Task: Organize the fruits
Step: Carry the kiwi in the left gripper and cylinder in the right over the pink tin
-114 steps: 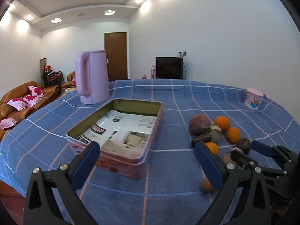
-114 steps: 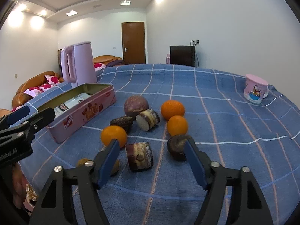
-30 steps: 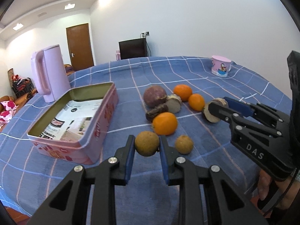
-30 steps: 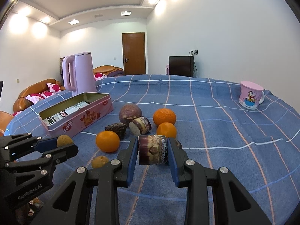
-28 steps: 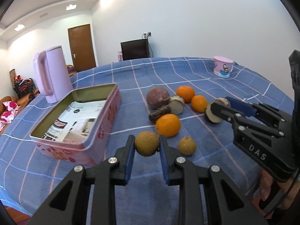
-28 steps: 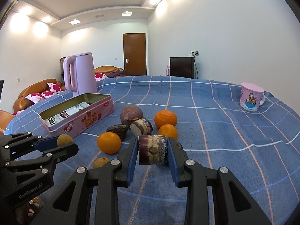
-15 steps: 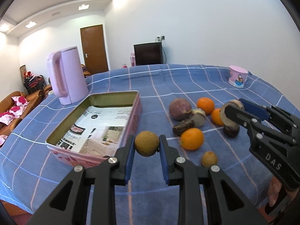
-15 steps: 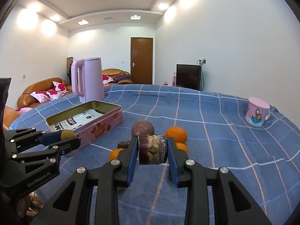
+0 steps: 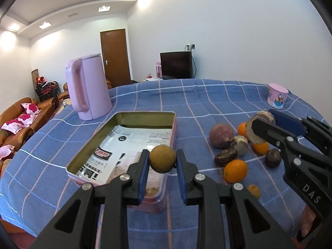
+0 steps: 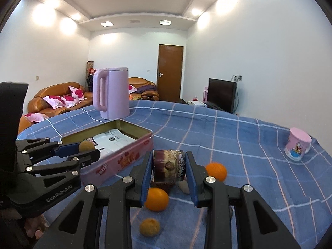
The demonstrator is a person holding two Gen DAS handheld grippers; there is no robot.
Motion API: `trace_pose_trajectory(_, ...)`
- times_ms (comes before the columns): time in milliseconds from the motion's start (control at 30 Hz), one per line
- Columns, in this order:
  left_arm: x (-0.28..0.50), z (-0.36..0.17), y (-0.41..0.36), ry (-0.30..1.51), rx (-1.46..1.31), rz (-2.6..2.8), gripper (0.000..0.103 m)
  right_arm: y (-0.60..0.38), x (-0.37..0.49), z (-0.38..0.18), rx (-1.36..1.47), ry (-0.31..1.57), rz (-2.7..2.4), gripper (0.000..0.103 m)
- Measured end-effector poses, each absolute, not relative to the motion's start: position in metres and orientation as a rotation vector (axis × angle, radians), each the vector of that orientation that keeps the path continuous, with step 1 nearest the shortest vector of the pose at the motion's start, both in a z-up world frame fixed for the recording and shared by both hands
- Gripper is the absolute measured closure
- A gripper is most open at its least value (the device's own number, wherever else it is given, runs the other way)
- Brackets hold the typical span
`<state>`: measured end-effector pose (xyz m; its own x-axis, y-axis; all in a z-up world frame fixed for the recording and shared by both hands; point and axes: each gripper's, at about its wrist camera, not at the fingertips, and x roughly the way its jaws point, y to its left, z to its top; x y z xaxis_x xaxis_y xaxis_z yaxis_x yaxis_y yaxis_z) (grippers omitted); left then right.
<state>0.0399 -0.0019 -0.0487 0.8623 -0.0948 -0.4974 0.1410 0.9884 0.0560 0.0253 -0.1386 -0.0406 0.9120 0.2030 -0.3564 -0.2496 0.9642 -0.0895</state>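
A small round fruit point(image 9: 162, 159) with a matt, tan, rough skin is clamped between the blue pads of the left claw point(image 9: 162, 161) and is held above the near end of the open pink tin point(image 9: 143, 116), whose inside is brassy metal lined with printed paper. A halved, dark purple fruit piece point(image 10: 169, 168) with a pale cut rim is clamped in the right claw point(image 10: 169, 169), above the loose fruit on the worktop point(image 9: 197, 95), which is covered by a blue checked cloth. Smooth oranges point(image 9: 235, 170), a round purplish fruit point(image 9: 221, 135) and dark shrivelled pieces point(image 9: 225, 157) are gathered to the right of the tin. A pink plastic kettle point(image 9: 88, 87) stands behind the tin, and a pink cartoon mug point(image 9: 277, 98) stands well apart at the far right.
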Motion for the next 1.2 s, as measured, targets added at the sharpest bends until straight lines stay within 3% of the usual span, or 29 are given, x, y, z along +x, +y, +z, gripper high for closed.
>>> trace_pose_trajectory(733,0.08,-0.048,0.034,0.542,0.068,-0.037,0.076,-0.088,0.066,-0.02,-0.2,0.337,0.331,0.07)
trace_pose_trajectory(1200,0.121,-0.055,0.06,0.598,0.059,0.013,0.076,-0.054,0.112,-0.034,-0.187,0.431,0.395,0.07)
